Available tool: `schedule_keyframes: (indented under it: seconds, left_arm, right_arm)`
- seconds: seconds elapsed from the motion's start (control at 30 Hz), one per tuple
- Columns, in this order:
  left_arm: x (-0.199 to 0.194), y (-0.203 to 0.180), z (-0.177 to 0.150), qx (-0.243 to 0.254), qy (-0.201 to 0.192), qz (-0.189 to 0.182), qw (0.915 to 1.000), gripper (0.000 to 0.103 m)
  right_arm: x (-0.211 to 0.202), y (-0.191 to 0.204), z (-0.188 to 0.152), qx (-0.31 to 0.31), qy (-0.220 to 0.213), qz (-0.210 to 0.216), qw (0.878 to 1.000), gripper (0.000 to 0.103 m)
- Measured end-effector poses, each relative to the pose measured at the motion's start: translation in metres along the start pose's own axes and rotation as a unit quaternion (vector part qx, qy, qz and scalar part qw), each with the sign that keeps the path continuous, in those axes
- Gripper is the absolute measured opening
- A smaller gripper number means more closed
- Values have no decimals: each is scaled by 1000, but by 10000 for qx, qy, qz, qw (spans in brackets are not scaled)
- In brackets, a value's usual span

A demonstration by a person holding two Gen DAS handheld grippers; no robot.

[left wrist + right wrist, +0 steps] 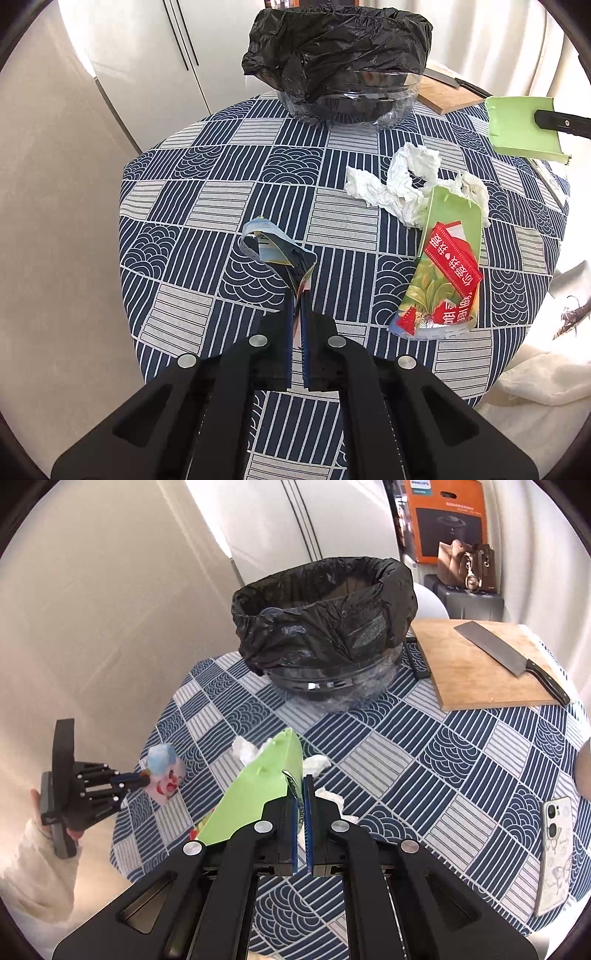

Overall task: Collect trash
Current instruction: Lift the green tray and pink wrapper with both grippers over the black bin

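Note:
My left gripper [298, 295] is shut on a crumpled blue wrapper [275, 247] with a clown face and holds it above the table; it also shows in the right wrist view [166, 773]. My right gripper [303, 786] is shut on the edge of a light green wrapper [258, 790], lifted over the table; it also shows in the left wrist view [521, 125]. Another green and red snack packet [447, 266] lies flat beside crumpled white tissue [399, 181]. The bin with a black bag [325, 627] stands at the far side.
A wooden cutting board [476, 668] with a cleaver [509, 661] lies right of the bin. A phone [557, 853] lies at the table's right edge. The blue patterned tablecloth [424, 775] covers the table. White cabinet doors stand behind.

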State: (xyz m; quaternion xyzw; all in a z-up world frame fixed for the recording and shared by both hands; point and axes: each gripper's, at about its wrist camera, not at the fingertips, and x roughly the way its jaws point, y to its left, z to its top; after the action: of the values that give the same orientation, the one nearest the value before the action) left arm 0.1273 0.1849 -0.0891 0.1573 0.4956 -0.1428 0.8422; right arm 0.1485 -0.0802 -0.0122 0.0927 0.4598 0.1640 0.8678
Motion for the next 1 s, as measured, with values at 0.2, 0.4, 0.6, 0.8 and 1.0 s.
schedule_keyframes:
  seconds: [0.2,0.4,0.6,0.8,1.0]
  left_arm:
    - [-15,-22,5,108,-237,-29,9997,4]
    - [-19,-49,13,-77,-253,-164,9995,4]
    - [-21,-75,26,-408,-188,-213,9988,4]
    - [-26,-95,37,-850,-154,-164,9961,3]
    - [-36,-107,45,-1301,-239,106,9912,4]
  right_arm:
    - [-9,6,11,-365,-136,34,9992,3]
    - [-11,-6,21,-492,-94,282,9983,3]
    - [-12,-31,30,-513,21,591,9969,3]
    - [-17,-61,37,-630,162,913,9937,3]
    - [-21,-82,47,-857,164,1188,9891,3]
